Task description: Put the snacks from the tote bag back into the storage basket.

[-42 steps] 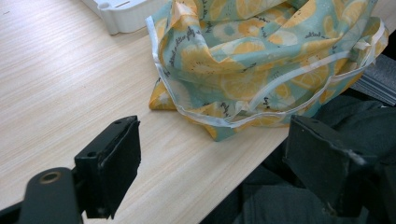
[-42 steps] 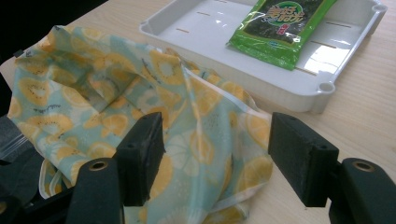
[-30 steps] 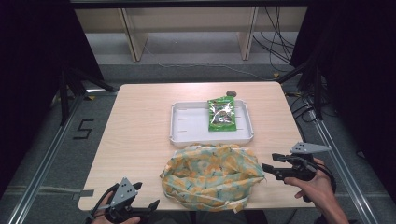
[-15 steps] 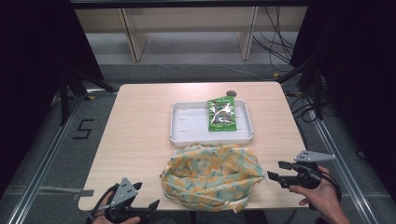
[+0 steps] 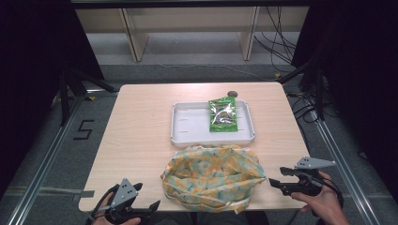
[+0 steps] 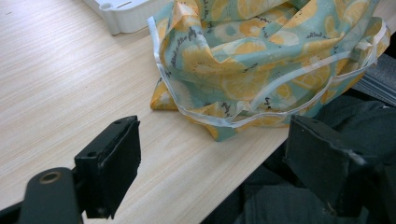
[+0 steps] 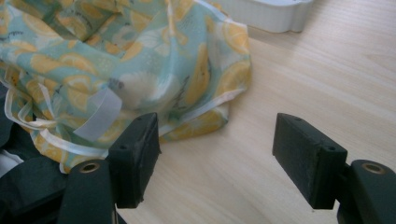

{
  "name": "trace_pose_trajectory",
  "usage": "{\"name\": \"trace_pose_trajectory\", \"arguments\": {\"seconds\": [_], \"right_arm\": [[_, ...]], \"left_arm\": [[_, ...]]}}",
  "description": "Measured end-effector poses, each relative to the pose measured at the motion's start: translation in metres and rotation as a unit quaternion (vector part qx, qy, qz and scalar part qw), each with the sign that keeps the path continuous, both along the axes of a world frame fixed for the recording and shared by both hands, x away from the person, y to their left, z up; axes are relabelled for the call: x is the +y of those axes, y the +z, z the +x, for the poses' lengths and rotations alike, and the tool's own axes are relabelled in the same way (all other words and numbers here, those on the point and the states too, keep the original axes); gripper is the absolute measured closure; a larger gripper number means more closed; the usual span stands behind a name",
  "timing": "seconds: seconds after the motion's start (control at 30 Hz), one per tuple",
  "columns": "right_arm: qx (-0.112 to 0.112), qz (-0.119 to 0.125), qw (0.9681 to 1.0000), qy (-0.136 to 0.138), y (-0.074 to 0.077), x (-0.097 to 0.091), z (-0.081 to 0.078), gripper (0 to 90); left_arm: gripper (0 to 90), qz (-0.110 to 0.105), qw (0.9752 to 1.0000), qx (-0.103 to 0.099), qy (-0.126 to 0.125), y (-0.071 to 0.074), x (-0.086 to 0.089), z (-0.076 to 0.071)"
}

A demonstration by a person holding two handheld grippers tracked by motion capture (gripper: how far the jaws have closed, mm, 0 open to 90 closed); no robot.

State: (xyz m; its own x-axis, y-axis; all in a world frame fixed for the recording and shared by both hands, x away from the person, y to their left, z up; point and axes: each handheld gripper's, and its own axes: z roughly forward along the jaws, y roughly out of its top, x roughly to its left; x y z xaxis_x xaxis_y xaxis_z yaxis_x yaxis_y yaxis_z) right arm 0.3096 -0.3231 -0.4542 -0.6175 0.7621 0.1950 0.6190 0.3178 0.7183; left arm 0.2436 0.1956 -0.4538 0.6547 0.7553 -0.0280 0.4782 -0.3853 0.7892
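A: What does the cloth bag (image 5: pixel 213 176) look like?

B: It is a soft, crumpled bag printed with orange and lemon slices on pale blue-green, with white tape handles trailing along its edges. It lies slumped on the tabletop (image 5: pixel 141 131) at the near edge, and part of it hangs over that edge.

A: Where is it from the left gripper (image 5: pixel 151 207)?

B: Ahead of its jaws and toward the right one. In the left gripper view the bag (image 6: pixel 261 56) fills the upper middle, with a loop of white handle nearest the jaws. The jaws stand wide apart, hold nothing and touch nothing.

A: And the right gripper (image 5: pixel 274 183)?

B: Its jaws are also spread wide and empty. In the right gripper view the bag (image 7: pixel 121 60) lies ahead and toward the left jaw, whose tip is just beside the bag's corner; whether they touch I cannot tell.

A: Anything beyond the bag?

B: A white tray (image 5: pixel 187 136) sits past it, away from both sets of jaws, and a green packet (image 5: pixel 222 114) lies in its right part.
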Motion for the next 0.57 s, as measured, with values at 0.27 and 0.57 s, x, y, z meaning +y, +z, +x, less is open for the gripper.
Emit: {"name": "trace_pose_trajectory", "arguments": {"seconds": [0.27, 0.57], "right_arm": [[-0.008, 0.001, 0.9998, 0.016, -0.0018, -0.0023, -0.0008, 32.5], [-0.018, -0.008, 0.9998, 0.006, -0.0012, -0.0044, -0.0006, 32.2]], "left_arm": [[17.7, -0.002, 1.0000, 0.000, 0.001, -0.0007, -0.0007, 0.0004], [17.7, -0.002, 1.0000, 0.000, 0.002, -0.0010, -0.0007, 0.0005]]}}
